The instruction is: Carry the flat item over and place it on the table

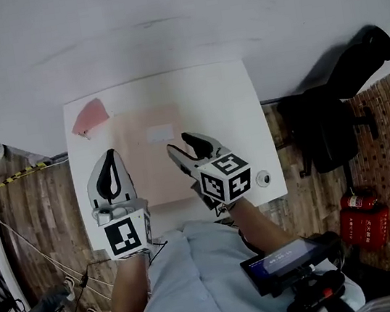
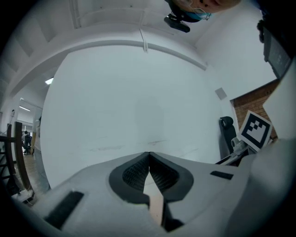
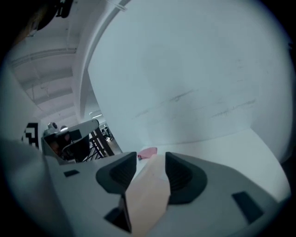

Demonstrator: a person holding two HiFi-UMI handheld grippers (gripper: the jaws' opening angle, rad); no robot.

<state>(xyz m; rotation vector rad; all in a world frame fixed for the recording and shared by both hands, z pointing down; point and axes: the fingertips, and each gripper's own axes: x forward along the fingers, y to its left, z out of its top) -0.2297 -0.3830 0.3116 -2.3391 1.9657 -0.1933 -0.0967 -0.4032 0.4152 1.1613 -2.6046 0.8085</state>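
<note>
**Clamped at both sides, over the tabletop**

Shut tip to tip at the left gripper point(image 2: 149, 155), pinching the thin edge of the flat item point(image 2: 155, 206) just behind the tips, between the dark ribbed fingers point(image 2: 132, 175). Narrowed at the right gripper point(image 3: 151, 157), pressing from both sides on a buckled fold of the same pale pinkish flat item, wedged between the fingers there and reaching up to their tips. Stretched from the left fingers across to the right ones, with a small white label point(image 1: 160, 133) roughly midway between the two pairs and a little beyond them. Beneath and beyond both pairs of fingers, a white tabletop point(image 1: 230, 102); no telling whether touching it or held clear.

Farther out past the left fingertips and slightly to their left, a reddish-pink scrap point(image 1: 90, 117), flat on the tabletop near the flat item's far corner. To the right of the right fingers, near the tabletop's edge, a small round object point(image 1: 262, 177). Past that edge, a black chair point(image 1: 326, 123) and a red fire extinguisher point(image 1: 363, 220) on the brick-patterned floor point(image 1: 34, 206). Beyond the tabletop, a plain white wall point(image 1: 173, 15).
</note>
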